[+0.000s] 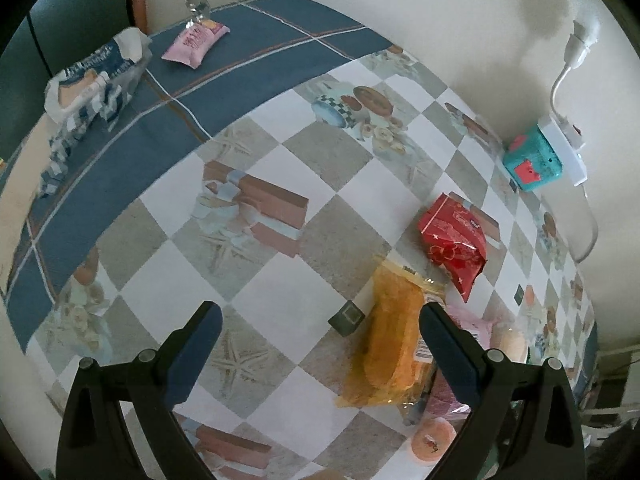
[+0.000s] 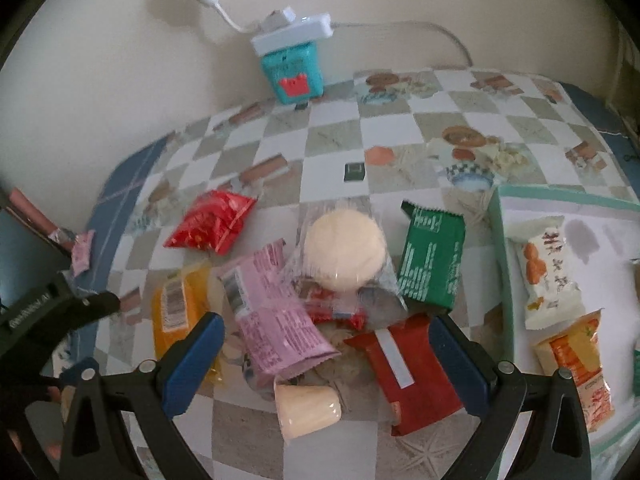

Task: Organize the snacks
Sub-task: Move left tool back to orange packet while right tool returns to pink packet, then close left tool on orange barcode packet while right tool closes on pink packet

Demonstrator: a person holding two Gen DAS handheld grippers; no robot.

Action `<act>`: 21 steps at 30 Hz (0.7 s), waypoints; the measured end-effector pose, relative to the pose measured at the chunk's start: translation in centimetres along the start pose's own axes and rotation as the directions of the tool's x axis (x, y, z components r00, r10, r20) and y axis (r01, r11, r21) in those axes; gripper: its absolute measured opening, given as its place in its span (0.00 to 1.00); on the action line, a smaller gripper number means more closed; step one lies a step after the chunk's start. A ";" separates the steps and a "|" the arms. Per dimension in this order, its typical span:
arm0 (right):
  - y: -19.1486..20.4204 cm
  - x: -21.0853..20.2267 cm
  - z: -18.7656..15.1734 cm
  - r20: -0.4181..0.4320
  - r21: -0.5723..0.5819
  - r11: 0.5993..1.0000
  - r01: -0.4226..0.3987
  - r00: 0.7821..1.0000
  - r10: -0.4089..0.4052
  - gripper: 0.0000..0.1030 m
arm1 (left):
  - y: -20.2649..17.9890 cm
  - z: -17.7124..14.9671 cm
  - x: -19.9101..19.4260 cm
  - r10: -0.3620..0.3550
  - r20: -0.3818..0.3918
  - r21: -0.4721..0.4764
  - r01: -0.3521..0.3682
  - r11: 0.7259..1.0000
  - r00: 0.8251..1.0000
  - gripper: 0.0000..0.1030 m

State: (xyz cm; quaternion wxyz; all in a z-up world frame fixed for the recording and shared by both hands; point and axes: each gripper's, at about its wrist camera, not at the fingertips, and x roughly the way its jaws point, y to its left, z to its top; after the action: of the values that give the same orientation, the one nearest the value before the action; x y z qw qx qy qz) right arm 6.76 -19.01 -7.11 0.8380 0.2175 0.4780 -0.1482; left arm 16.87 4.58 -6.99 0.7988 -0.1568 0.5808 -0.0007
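Observation:
My right gripper [image 2: 324, 332] is open above a heap of snacks on the checkered tablecloth: a pink packet [image 2: 276, 316], a round pale cake in clear wrap [image 2: 346, 254], a dark red bar [image 2: 404, 372], a green packet [image 2: 434, 254], a yellow packet [image 2: 178, 304], a red bag [image 2: 212, 222] and a small cream cup [image 2: 306, 410]. A green-rimmed tray [image 2: 502, 256] at right holds a white packet [image 2: 546, 272] and an orange packet [image 2: 576, 360]. My left gripper [image 1: 320, 324] is open over bare cloth, beside the yellow packet [image 1: 394, 340] and the red bag [image 1: 456, 240].
A teal box [image 2: 294, 72] under a white power strip [image 2: 292, 32] stands against the wall. A pink packet [image 1: 196, 42] and a blue-and-white bag [image 1: 92, 84] lie on the cloth's blue border. A small dark square [image 1: 347, 318] lies on the cloth. The left gripper's frame [image 2: 52, 312] shows at left.

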 end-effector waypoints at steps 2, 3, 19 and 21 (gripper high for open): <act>0.4 0.3 0.0 -0.002 -0.021 1.000 0.014 1.000 -0.015 1.00 | -0.1 0.0 0.3 -0.017 -0.006 0.003 0.017 1.000 1.000 0.96; 0.6 0.4 0.1 -0.002 -0.033 0.999 0.024 1.000 -0.024 1.00 | -0.4 0.0 0.6 -0.023 -0.009 0.017 0.023 1.000 1.000 0.96; 4.0 1.8 -0.8 -0.004 -0.186 0.981 -0.047 0.999 0.048 0.81 | -4.5 -0.9 2.4 -0.018 -0.057 0.170 0.027 0.985 0.998 0.96; 4.3 2.1 -0.9 -0.010 -0.201 0.979 -0.042 0.999 0.041 0.76 | -4.7 -1.0 2.3 0.007 -0.050 0.195 0.003 0.981 0.999 0.96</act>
State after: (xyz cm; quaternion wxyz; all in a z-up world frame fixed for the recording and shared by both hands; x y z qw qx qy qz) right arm 9.10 -14.94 -8.39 0.8573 0.1421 0.4882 -0.0809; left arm 17.55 -0.51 -8.21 0.7955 -0.0773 0.5979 -0.0606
